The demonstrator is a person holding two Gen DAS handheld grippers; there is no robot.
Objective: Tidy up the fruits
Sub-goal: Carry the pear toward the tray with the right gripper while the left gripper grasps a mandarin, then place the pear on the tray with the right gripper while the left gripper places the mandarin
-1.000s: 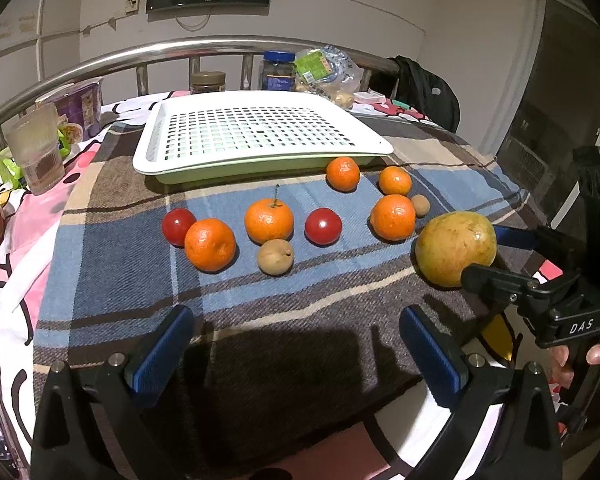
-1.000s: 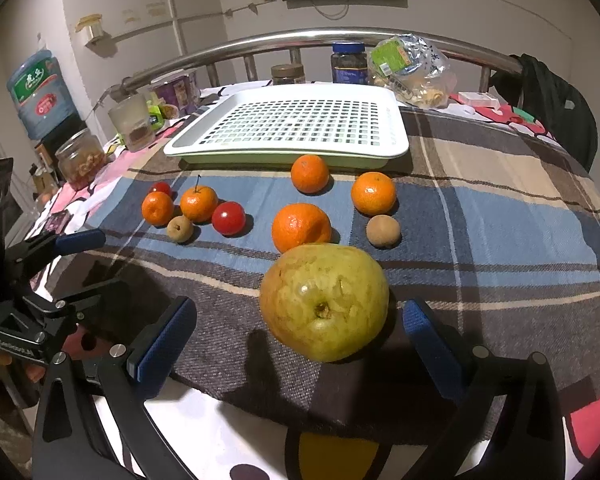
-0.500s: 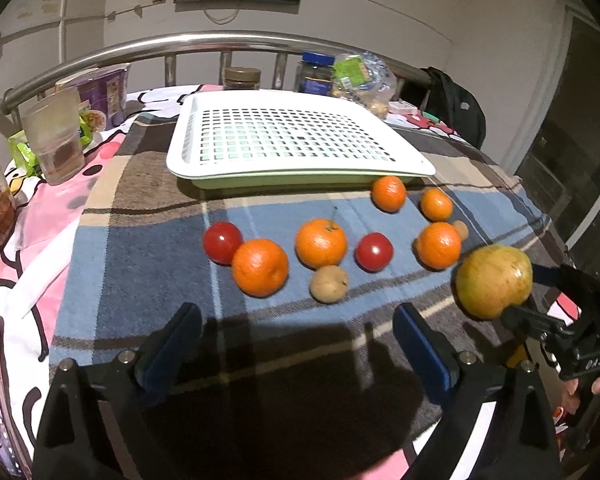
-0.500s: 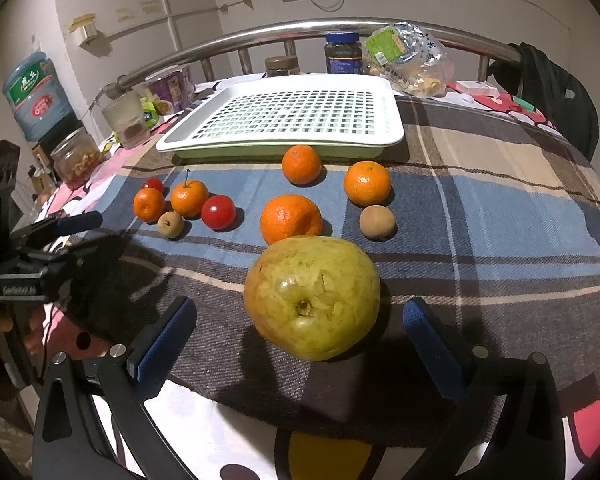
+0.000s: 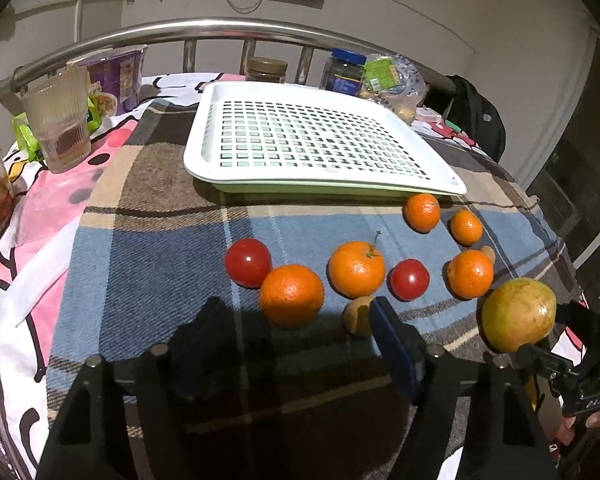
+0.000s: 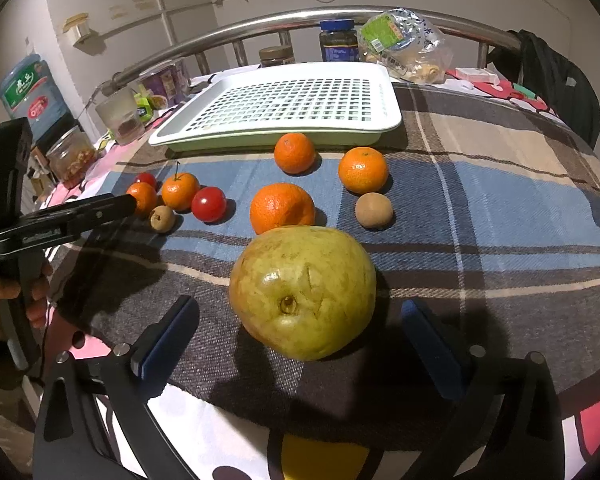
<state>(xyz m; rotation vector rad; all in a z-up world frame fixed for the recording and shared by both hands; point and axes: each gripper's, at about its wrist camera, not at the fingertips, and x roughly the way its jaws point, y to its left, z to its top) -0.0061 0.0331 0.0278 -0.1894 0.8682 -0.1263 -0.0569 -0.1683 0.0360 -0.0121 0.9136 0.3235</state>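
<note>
Nine small fruits and one large pear (image 6: pixel 302 292) lie on the plaid blanket (image 6: pixel 500 208) in front of the white perforated tray (image 6: pixel 284 100). Spread wide, the right gripper (image 6: pixel 300 344) brackets the pear without touching it. The left gripper (image 5: pixel 296 332) is also apart, its fingers flanking the nearest orange (image 5: pixel 291 294).
</note>
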